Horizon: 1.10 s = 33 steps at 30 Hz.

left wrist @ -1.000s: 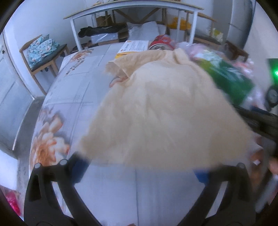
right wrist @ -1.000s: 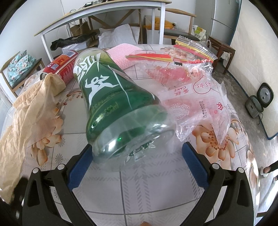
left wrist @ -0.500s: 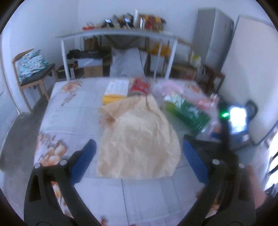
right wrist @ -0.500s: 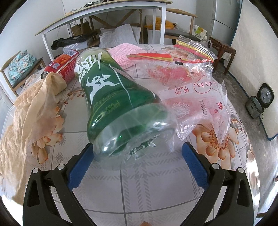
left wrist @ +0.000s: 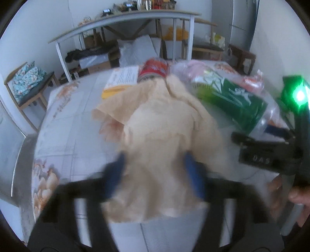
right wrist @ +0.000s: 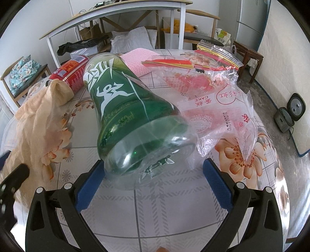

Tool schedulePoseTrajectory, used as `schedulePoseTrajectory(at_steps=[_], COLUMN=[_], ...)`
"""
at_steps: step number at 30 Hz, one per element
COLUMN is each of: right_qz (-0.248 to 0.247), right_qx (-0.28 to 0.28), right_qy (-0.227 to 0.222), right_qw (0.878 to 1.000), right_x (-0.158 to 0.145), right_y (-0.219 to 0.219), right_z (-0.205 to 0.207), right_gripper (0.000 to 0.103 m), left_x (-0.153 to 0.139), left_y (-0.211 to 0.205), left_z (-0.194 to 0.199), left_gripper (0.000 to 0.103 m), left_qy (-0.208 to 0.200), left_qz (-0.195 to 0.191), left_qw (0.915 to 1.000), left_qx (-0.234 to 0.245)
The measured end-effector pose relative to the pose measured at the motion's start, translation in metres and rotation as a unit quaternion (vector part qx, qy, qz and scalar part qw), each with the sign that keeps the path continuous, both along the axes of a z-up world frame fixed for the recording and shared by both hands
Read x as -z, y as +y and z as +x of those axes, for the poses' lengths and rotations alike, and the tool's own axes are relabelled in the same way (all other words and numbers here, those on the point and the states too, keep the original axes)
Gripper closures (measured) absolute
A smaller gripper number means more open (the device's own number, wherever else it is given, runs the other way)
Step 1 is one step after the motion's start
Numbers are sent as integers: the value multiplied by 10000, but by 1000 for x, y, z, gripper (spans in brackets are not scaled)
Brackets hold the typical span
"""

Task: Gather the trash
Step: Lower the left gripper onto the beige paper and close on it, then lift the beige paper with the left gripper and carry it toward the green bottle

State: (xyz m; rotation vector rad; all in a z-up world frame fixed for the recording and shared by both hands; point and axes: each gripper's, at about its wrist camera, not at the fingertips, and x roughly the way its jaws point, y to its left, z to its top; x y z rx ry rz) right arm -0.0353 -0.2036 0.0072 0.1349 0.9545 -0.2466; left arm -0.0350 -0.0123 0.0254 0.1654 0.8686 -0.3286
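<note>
A crumpled beige paper sheet [left wrist: 160, 135] lies on the flowered table [left wrist: 64, 124]; it also shows at the left in the right wrist view [right wrist: 36, 116]. My left gripper [left wrist: 157, 176] has its blue pads closed in on the near part of the sheet, though the frame is blurred. A green-labelled clear plastic bottle [right wrist: 131, 116] lies on its side with its base toward my right gripper [right wrist: 153, 186], which is open, with a pad on each side of the base and the left pad close against it. The bottle also shows in the left wrist view [left wrist: 232, 102].
A red can [right wrist: 71, 71] lies behind the paper, next to a yellow-edged leaflet [left wrist: 122, 81]. A clear cake wrapper [right wrist: 219, 108], a pink cloth [right wrist: 137, 60] and a striped bag [right wrist: 215, 52] lie to the right. A white desk [right wrist: 108, 15] and a chair [left wrist: 27, 87] stand beyond the table.
My left gripper has dropped back onto the beige paper and its pads have closed in on it. My right gripper and the bottle have barely moved.
</note>
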Motion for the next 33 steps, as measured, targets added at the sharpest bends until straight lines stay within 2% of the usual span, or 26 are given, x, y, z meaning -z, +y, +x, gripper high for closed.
schedulePoseTrajectory(at_steps=[2, 5, 7, 8, 9, 12, 14, 17, 23, 30, 33], right_qz=[0, -1, 0, 0, 0, -1, 0, 0, 0, 0, 0], right_qx=[-1, -1, -1, 0, -1, -1, -2, -1, -2, -2, -2], right_qy=[0, 0, 0, 0, 0, -1, 0, 1, 0, 0, 0], right_qw=[10000, 10000, 10000, 10000, 10000, 10000, 10000, 10000, 10000, 10000, 10000], right_x=[0, 0, 0, 0, 0, 0, 0, 0, 0, 0, 0], right_y=[0, 0, 0, 0, 0, 0, 0, 0, 0, 0, 0], right_z=[0, 0, 0, 0, 0, 0, 0, 0, 0, 0, 0], right_gripper=[6, 6, 6, 6, 6, 6, 6, 6, 6, 6, 6], left_x=[2, 4, 3, 3, 2, -3, -7, -15, -28, -45, -49], left_y=[2, 2, 2, 2, 4, 6, 7, 9, 19, 22, 23], left_z=[1, -1, -3, -4, -6, -12, -18, -28, -44, -55, -59], left_gripper=[61, 70, 70, 74, 82, 92, 96, 98, 99, 100, 100], left_qy=[78, 107, 128, 140, 154, 186, 133, -3, -168, -537, -692], left_qz=[-37, 9, -32, -64, -110, -276, -382, -475, -1006, -1297, -1291], left_qw=[10000, 9999, 9999, 9999, 9998, 9994, 9991, 9987, 9941, 9887, 9880], left_qx=[-17, -29, -15, -2, 4, 97, 148, 190, 372, 517, 489])
